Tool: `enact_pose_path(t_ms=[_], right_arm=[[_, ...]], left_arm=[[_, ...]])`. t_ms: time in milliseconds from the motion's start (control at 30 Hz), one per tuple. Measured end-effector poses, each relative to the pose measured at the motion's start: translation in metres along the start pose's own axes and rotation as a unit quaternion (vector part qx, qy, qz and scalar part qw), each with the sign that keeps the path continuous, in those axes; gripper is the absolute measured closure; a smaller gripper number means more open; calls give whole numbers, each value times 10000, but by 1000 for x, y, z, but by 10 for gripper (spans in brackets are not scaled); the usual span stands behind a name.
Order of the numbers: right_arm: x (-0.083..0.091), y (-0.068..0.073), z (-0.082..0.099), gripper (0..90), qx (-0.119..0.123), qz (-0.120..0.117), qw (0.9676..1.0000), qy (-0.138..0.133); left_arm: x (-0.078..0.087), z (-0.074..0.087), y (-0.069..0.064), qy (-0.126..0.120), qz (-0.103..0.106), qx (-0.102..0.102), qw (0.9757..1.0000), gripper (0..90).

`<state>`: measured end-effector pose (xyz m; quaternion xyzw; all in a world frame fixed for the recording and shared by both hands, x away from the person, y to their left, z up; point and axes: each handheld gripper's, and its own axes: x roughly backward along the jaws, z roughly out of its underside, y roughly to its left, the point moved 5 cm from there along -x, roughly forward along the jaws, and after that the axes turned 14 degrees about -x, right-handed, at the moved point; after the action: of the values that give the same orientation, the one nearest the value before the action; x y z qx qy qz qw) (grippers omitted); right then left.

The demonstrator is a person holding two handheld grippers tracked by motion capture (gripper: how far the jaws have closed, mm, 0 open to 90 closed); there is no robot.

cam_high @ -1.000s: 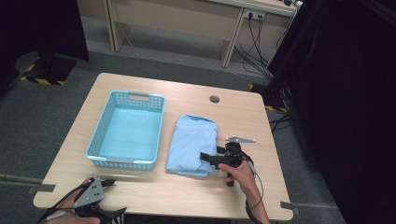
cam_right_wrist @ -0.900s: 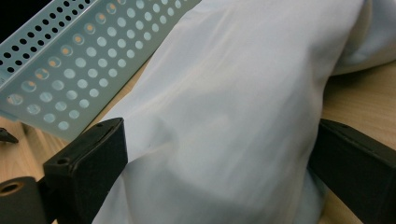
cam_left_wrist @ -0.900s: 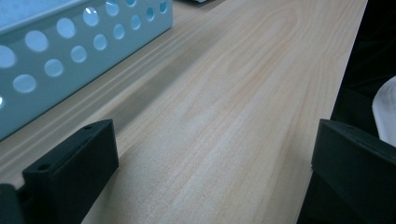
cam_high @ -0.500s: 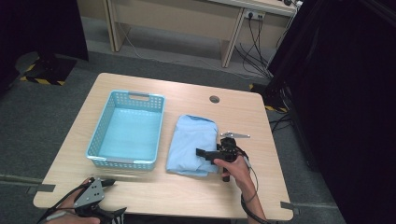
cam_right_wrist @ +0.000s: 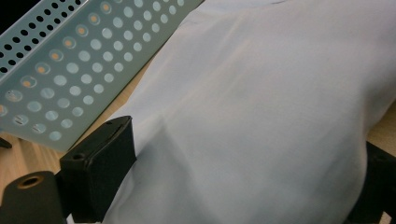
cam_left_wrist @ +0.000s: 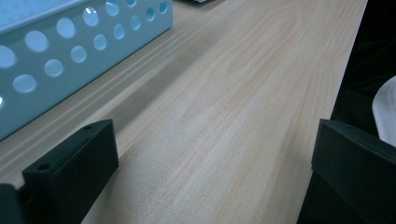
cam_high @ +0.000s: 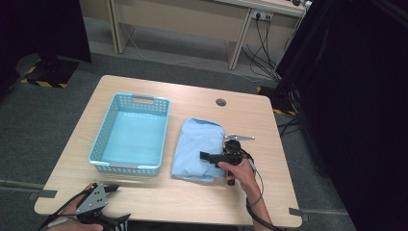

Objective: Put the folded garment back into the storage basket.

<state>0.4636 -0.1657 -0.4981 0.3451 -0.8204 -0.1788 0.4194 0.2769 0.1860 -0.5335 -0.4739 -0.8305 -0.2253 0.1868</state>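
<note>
Over the last second the right gripper (cam_high: 208,157) is seen to have been carried from the right edge of the folded cloth (cam_high: 195,149) in over its near right part, and its jaws have just been closing, though they are not yet pressed together. In the right gripper view the cloth (cam_right_wrist: 261,116) bulges up between the two black jaws, so fabric is being gathered, but a firm pinch is not yet shown (the right-hand jaw is mostly hidden behind the fabric). This is judged to be the start of a grasp: the cloth is about to be gripped, most likely so that it can be lifted into the basket (cam_high: 130,135).

The left gripper (cam_high: 108,190) is held low, just in front of the basket's near wall; in the left gripper view its jaws are spread wide with nothing but bare table (cam_left_wrist: 233,107) between them, and the basket's perforated side (cam_left_wrist: 60,51) is seen just beside it.

The cloth is pale blue, smooth and thin, folded into a rough rectangle with rounded far corners. It is laid flat on the table just to the right of the basket, close to it but apart from it. The basket itself is light blue plastic with rows of round holes, and nothing is seen inside it.
</note>
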Motion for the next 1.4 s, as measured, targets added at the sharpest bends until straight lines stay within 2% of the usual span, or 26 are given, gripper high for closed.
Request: enact_pose_path(t_ms=[467,667,967,1033,1133,1300,1400], right_arm=[[-6,1,-6,145,-24,3,10000,21],[-11,2,-6,170,54,16,9999,85],[-15,2,-14,198,-130,5,9998,149],[-17,1,-15,262,-156,-1,9997,197],[-18,0,-12,389,-45,-52,9997,240],[-13,-1,-12,594,-199,-377,9990,104],[-11,1,-12,658,-200,-410,9989,44]], left_arm=[[0,0,0,-2,1,7,10000,0],[0,0,0,-6,1,10,10000,0],[0,0,0,-4,1,11,10000,0],[0,0,0,-5,1,12,10000,0],[0,0,0,-5,1,13,10000,0],[0,0,0,-4,1,11,10000,0],[0,0,0,-3,2,11,10000,0]])
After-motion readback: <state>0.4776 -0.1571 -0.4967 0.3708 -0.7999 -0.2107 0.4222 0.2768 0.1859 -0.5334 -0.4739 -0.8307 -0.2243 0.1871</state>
